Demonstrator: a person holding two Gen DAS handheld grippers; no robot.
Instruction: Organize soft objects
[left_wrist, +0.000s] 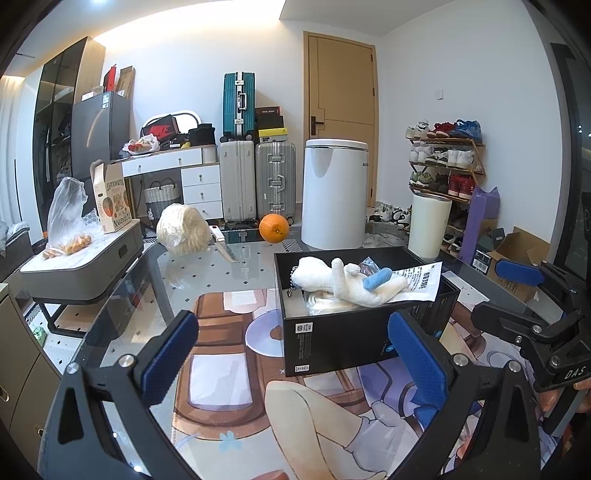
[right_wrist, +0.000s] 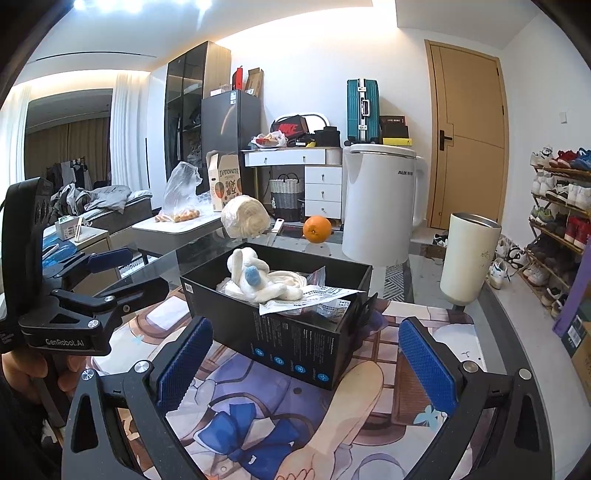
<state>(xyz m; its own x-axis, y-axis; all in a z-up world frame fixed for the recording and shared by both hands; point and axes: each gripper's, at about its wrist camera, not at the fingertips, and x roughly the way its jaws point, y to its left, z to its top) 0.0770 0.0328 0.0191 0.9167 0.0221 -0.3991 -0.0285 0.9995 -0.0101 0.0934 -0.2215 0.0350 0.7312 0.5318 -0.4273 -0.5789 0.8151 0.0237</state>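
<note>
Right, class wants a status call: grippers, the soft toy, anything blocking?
Left gripper open, empty. Right gripper open, empty. White plush toy lies in the black box, on a printed sheet. Nothing between grippers and box.

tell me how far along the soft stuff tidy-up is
Looks done: the white plush toy lies in the open black box, on top of a printed paper sheet. In hand: nothing; the left gripper and the right gripper are both open and empty, short of the box. Possibly left: the wrapped cream bundle beside the orange.

White plush toy (left_wrist: 347, 282) atop black box (left_wrist: 354, 325)
</note>
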